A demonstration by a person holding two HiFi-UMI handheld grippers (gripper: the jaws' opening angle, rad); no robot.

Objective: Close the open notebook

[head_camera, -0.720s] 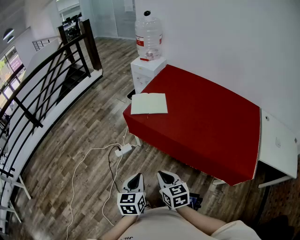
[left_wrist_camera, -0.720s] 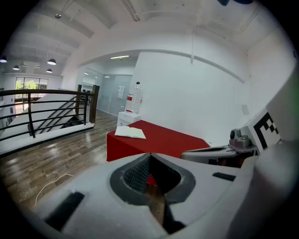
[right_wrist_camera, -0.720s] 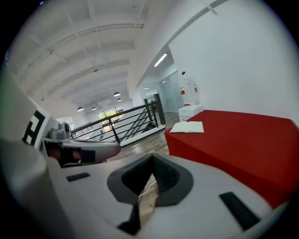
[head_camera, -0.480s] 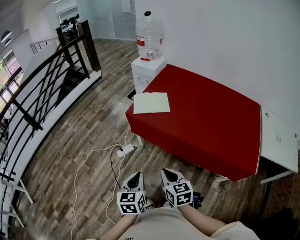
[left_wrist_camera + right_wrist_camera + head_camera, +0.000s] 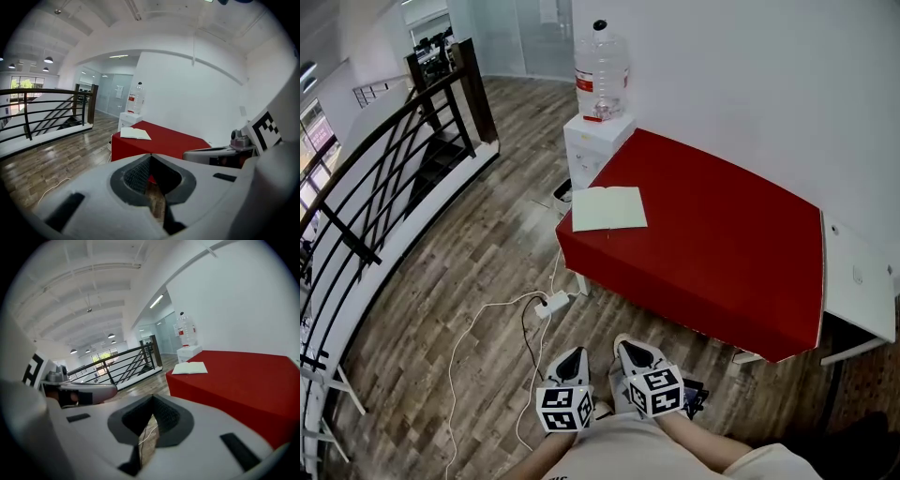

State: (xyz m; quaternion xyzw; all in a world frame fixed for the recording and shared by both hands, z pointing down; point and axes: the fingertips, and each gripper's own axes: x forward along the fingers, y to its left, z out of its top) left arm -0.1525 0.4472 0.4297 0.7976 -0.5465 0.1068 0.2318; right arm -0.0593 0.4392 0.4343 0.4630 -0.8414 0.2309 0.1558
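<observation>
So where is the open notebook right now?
In the head view the notebook lies open at the left corner of the red table, near the white cabinet with the water bottle.

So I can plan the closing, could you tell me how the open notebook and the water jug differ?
The notebook lies flat and open on the red table; the water jug stands upright on the white cabinet. The notebook is pale and opaque; the jug is clear with a red label. Nothing touches either.
</observation>
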